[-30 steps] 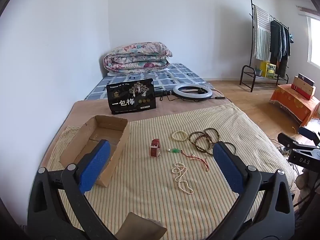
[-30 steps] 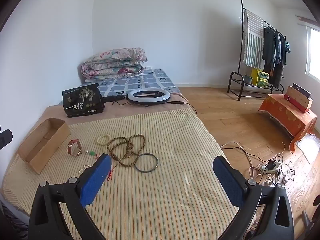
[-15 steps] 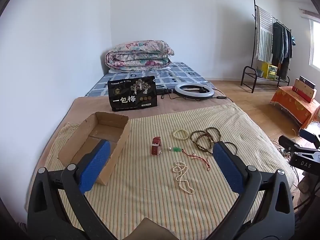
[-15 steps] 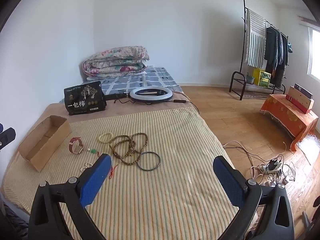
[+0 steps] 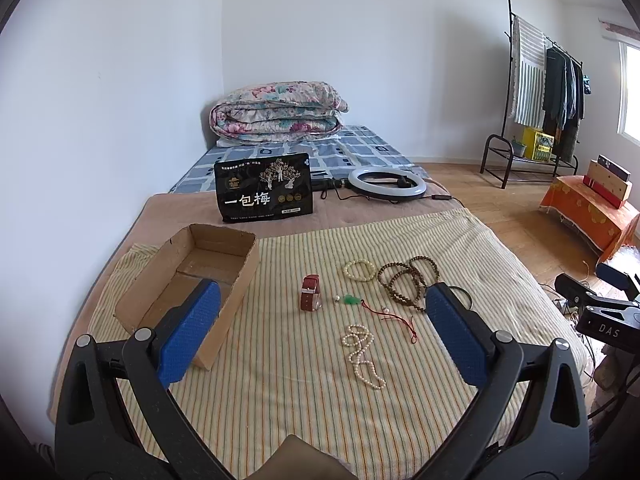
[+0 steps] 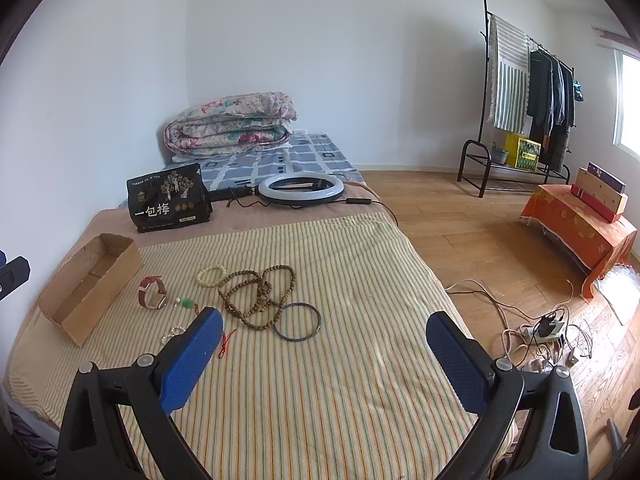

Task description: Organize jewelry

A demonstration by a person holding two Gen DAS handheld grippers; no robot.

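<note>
While both grippers' fingers (image 5: 188, 336) gape (holding nothing), black pouch (image 5: 264, 188) reads "一包梅".

We see a yellow striped cloth (image 5: 280, 380), a red watch (image 5: 310, 298), a brown cardboard box (image 5: 236, 280), and blue gripper pads (image 5: 188, 338).

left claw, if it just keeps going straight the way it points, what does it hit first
Probably the striped bed cover, around the red watch and green pendant between the open left claw's fingers; depth is unclear.
</note>
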